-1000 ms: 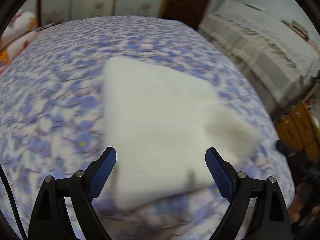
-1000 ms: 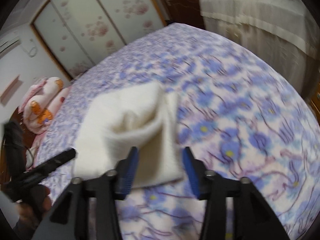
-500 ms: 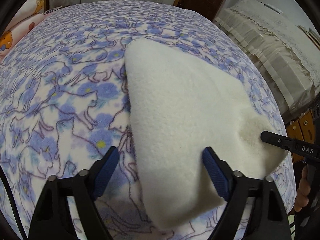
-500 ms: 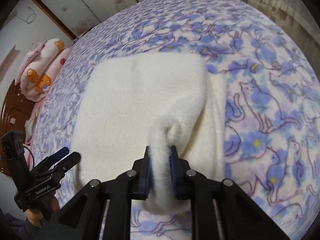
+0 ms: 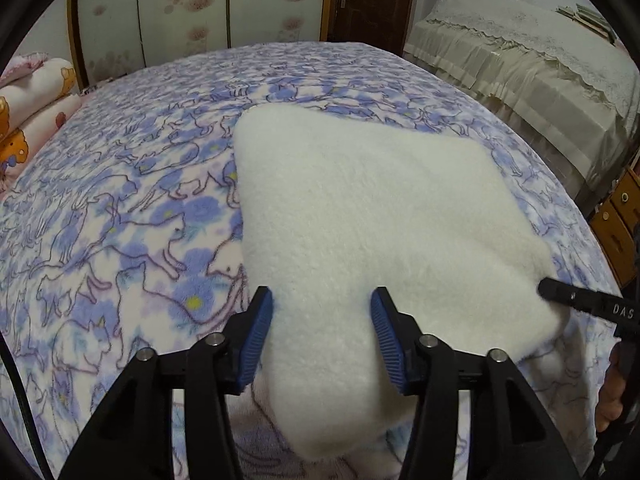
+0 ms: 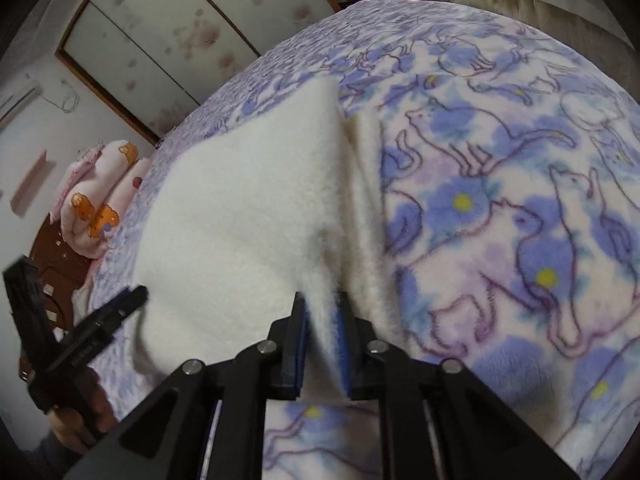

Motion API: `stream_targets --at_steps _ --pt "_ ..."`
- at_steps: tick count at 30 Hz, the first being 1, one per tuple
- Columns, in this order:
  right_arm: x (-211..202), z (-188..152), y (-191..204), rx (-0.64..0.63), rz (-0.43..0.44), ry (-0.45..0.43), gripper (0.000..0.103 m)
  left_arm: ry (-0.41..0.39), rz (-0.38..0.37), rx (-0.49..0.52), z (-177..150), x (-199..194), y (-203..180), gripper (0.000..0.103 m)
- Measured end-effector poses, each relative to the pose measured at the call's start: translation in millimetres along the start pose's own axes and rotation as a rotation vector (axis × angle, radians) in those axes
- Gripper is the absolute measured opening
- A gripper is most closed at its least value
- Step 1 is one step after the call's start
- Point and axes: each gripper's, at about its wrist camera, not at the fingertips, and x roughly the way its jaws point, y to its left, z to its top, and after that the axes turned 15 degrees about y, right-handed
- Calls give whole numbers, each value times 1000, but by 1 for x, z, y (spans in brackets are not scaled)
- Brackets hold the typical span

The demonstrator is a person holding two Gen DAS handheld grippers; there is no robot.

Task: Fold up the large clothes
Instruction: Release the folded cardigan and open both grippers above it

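A folded white fleece garment (image 5: 360,216) lies on a bed with a blue cat-print blanket (image 5: 120,208). My left gripper (image 5: 322,320) is partly open, its blue pads on either side of the garment's near edge, which bulges up between them. My right gripper (image 6: 323,320) is shut on the garment's near corner (image 6: 256,216) and lifts the top layer; a lower layer (image 6: 366,184) lies flat beside it. The right gripper's tip (image 5: 576,300) shows at the garment's right corner in the left wrist view. The left gripper (image 6: 100,320) shows at the garment's left edge in the right wrist view.
Rolled pink bedding (image 6: 100,192) lies at the head of the bed. A wardrobe with floral sliding doors (image 5: 200,12) stands behind. A lace-covered piece of furniture (image 5: 520,60) and wooden drawers (image 5: 616,220) stand on the right.
My right gripper closed on the garment's corner and raised it. My left gripper's jaws narrowed around the near edge, and it moved in over the garment.
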Motion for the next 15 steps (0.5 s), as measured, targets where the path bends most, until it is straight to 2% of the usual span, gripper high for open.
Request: stream_targets --at_steps 1,2,4,5,10,15 --pt "-5 3 4 -13 -15 -8 23 30 -16 2 2 -2 2 71" --pt "-12 7 7 -25 -33 -18 31 52 -33 5 6 -5 5 76" --pt "-25 17 11 -36 -42 -37 45 49 -62 2 11 -11 11 76" --pt "-29 24 13 -41 -41 -46 48 46 -75 -5 16 -13 15 76" --pt "-24 81 22 -51 -102 -65 48 85 -141 -76 61 1 41 76" --pt "9 138 21 -10 -163 -17 48 168 -158 -148 105 37 61 76"
